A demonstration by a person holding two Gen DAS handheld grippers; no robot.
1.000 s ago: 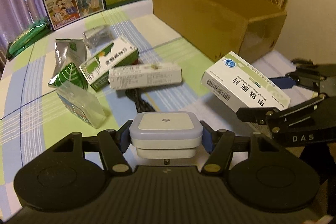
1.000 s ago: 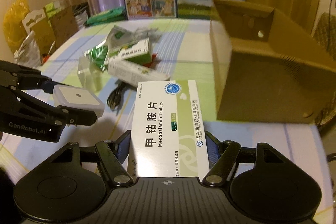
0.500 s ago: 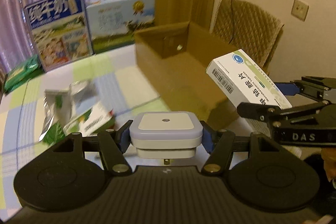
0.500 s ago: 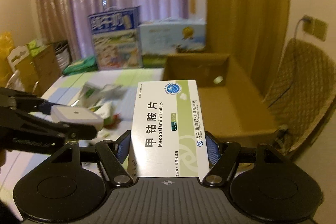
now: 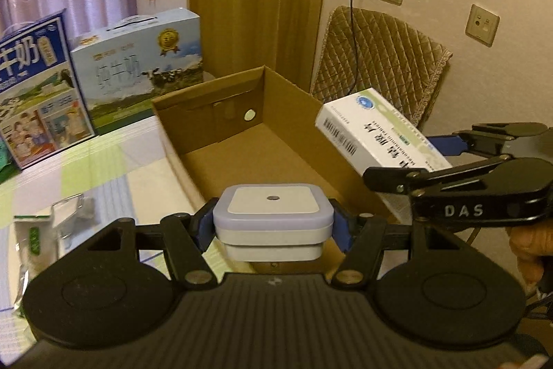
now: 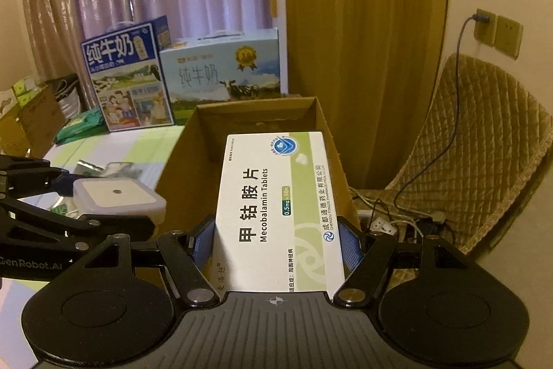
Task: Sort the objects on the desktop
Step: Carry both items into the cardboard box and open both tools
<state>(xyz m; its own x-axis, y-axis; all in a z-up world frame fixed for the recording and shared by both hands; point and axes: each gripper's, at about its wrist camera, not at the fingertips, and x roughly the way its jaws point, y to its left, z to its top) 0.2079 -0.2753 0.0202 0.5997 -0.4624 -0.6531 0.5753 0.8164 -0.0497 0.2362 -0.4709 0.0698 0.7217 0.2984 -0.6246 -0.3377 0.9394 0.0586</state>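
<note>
My left gripper (image 5: 273,225) is shut on a white square night light (image 5: 273,208), held above the near end of an open cardboard box (image 5: 242,161). My right gripper (image 6: 276,244) is shut on a white and green medicine box (image 6: 276,210) printed "Mecobalamin Tablets", held over the same cardboard box (image 6: 255,116). In the left wrist view the medicine box (image 5: 376,134) hangs at the right, over the box's right wall. In the right wrist view the night light (image 6: 117,197) floats at the left, just outside the box's left wall.
Two milk cartons (image 5: 138,64) (image 6: 124,75) stand at the table's far edge. Foil packets (image 5: 38,230) lie on the checked tablecloth at the left. A quilted chair (image 6: 477,140) and a power strip with cables (image 6: 383,223) are right of the box. A hand (image 5: 528,248) grips the right tool.
Both grippers rose and swung from the scattered items on the tablecloth toward the cardboard box, carrying the night light and the medicine box. The box's inside has come into view.
</note>
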